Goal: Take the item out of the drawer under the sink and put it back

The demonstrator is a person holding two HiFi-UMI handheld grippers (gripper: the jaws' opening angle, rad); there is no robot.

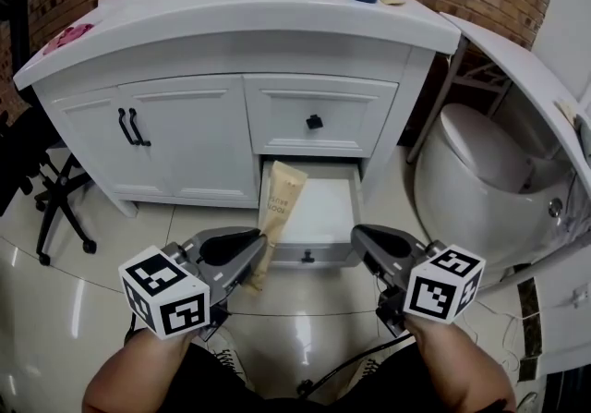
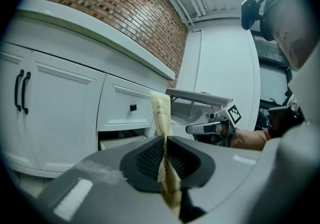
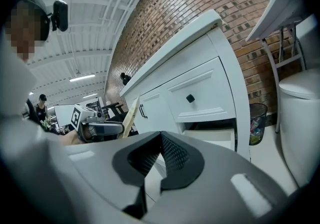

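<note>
My left claw [image 2: 165, 143] is nearly closed, its pads pinching the lower end of a tan paper pouch [image 2: 161, 112]. The paper crumples a little at the pinch and stands up beyond the jaws, printed end on top. Gripping it by one end leaves the rest free, I judge, to lead the way back in. The pouch is in the air, in front of the open bottom drawer [image 1: 323, 208] of the white vanity [image 1: 185, 134], toward the drawer's left side. My right claw [image 3: 160, 138] is closed on nothing and hangs near the drawer's right front corner, handy, I think, for pushing it shut.
</note>
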